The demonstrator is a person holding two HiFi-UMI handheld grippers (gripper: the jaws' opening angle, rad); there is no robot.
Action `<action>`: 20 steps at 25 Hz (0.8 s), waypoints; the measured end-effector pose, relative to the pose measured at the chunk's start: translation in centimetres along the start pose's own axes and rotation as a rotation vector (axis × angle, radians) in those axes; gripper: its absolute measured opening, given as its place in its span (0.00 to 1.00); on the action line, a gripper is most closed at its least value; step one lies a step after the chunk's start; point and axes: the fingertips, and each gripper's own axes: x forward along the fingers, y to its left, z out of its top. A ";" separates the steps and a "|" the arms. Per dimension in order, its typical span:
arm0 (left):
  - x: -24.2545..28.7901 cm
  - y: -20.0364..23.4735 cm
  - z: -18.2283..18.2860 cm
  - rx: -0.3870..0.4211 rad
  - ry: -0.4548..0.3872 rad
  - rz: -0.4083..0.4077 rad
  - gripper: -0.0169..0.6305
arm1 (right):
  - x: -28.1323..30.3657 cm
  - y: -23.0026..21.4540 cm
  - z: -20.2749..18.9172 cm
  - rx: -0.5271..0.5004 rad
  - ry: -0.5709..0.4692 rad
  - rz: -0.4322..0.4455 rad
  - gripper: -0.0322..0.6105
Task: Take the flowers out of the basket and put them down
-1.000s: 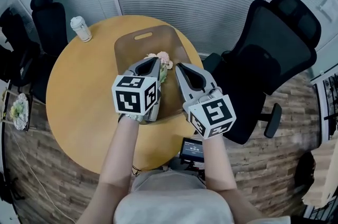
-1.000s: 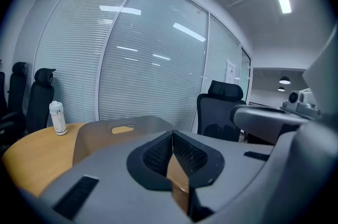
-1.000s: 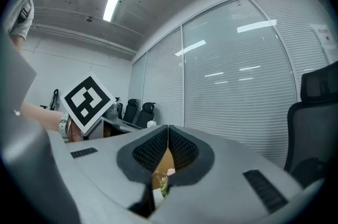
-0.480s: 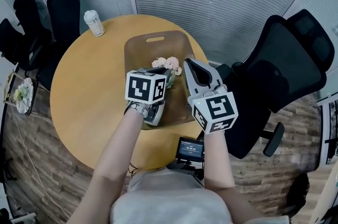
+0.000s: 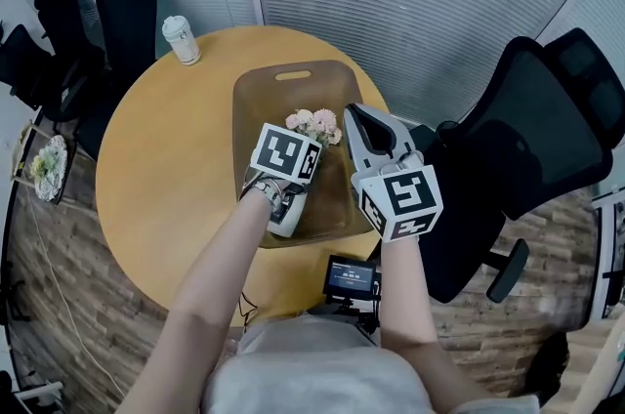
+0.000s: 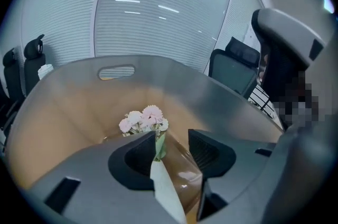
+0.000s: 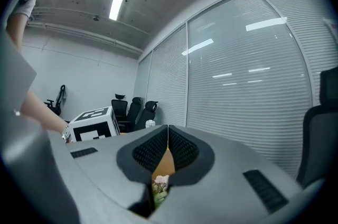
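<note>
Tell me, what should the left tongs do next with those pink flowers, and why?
Probably let the left tongs finish opening, then draw straight back. The flowers already lie on the brown tray, the tongs are opening, and the paper wrap sits loose between them, so they seem set down.

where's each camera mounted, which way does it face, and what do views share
Head view: on the person's head, aimed down at the table, basket and flowers; both forearms, left gripper and right gripper show.
Left gripper view: rides the left gripper, looking along its opening jaws into the basket; the flowers' wrap lies between them.
Right gripper view: rides the right gripper, jaws shut, facing the blinds; a wrist shows.
Shared: flowers appear in all three.
</note>
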 end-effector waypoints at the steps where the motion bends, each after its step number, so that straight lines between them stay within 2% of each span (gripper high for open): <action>1: 0.4 0.0 -0.3 0.006 0.027 -0.006 0.36 | 0.2 0.0 0.0 -0.004 0.001 0.005 0.09; 5: 1.8 0.2 -1.5 -0.013 0.106 -0.028 0.48 | 0.5 -0.3 -0.3 -0.004 0.006 0.010 0.09; 8: 2.9 0.5 -2.6 -0.030 0.165 -0.044 0.51 | 0.7 -0.6 -0.5 0.004 0.010 0.007 0.09; 13: 4.2 0.3 -5.1 -0.041 0.286 -0.088 0.67 | 0.9 -1.3 -0.5 0.014 0.007 0.003 0.09; 16: 5.0 0.6 -7.2 -0.046 0.369 -0.090 0.69 | 0.9 -1.4 -0.4 0.018 -0.003 -0.003 0.09; 20: 5.9 1.8 -9.4 -0.038 0.456 -0.051 0.69 | 0.9 -1.3 -0.3 0.012 -0.005 -0.002 0.09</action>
